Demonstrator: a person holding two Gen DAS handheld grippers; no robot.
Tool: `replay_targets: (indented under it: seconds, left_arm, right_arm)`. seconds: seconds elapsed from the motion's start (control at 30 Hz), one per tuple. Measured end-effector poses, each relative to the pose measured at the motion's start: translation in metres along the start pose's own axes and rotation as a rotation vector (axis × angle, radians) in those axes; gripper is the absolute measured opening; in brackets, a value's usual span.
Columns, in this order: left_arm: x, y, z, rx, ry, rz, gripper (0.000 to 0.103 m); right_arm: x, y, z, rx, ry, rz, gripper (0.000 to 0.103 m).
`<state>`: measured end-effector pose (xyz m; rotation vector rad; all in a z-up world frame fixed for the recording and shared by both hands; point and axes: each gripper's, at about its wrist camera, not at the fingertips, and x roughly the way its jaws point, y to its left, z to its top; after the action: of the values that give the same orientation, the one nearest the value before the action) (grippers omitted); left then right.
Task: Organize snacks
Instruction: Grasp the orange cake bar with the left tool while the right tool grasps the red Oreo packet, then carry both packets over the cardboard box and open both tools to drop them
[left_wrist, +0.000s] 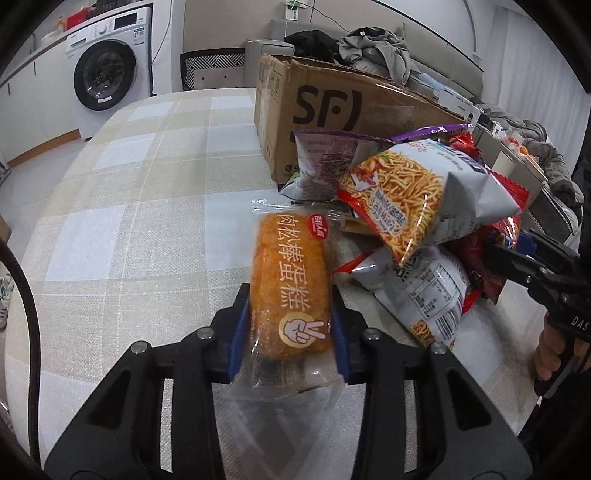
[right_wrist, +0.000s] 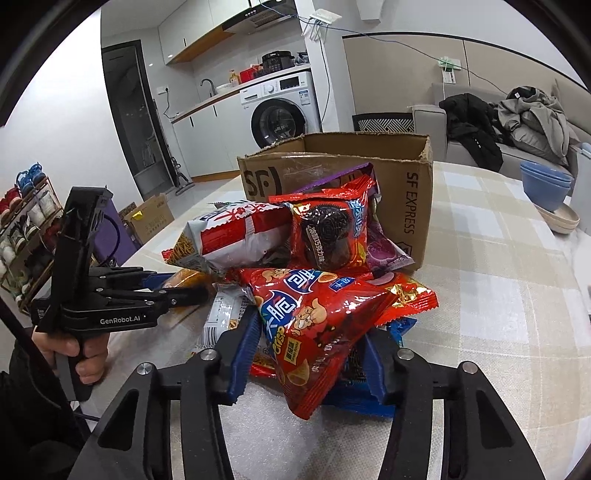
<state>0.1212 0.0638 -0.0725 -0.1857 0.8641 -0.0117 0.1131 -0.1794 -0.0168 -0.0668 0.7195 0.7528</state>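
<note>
Left tool clamped on cake packet; right tool pinching red crisp bag

I count one cardboard box, one wrapped pork floss cake, two noodle-stick bags, one chocolate cookie pack and two stacked blue bowls.

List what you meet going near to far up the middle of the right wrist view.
Right gripper → red crisps bag → chocolate sandwich cookie pack → SF Express cardboard box → washing machine.
</note>
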Motion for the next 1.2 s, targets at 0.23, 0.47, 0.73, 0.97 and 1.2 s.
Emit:
replay_targets:
  seconds: [0.23, 0.47, 0.73, 0.97, 1.2]
  left_arm:
    - [-0.009, 0.005, -0.004, -0.018, -0.021, 0.017, 0.034]
    - [-0.043, -0.001, -0.029, -0.033, -0.053, 0.029, 0.034]
    - [-0.084, 0.000, -0.039, -0.048, -0.124, 0.038, 0.034]
    - [-0.116, -0.003, -0.030, -0.061, -0.190, 0.035, 0.034]
    - [-0.138, -0.011, -0.007, -0.047, -0.243, 0.022, 0.034]
  right_arm:
    - [-0.014, 0.001, -0.004, -0.004, -0.034, 0.006, 0.039]
    - [-0.031, 0.000, -0.011, -0.001, -0.079, 0.004, 0.037]
    - [-0.058, 0.002, -0.011, 0.005, -0.149, -0.007, 0.037]
    - [-0.086, 0.001, 0.001, 0.019, -0.233, -0.019, 0.036]
    - [-0.106, -0.001, 0.026, 0.042, -0.315, -0.017, 0.036]
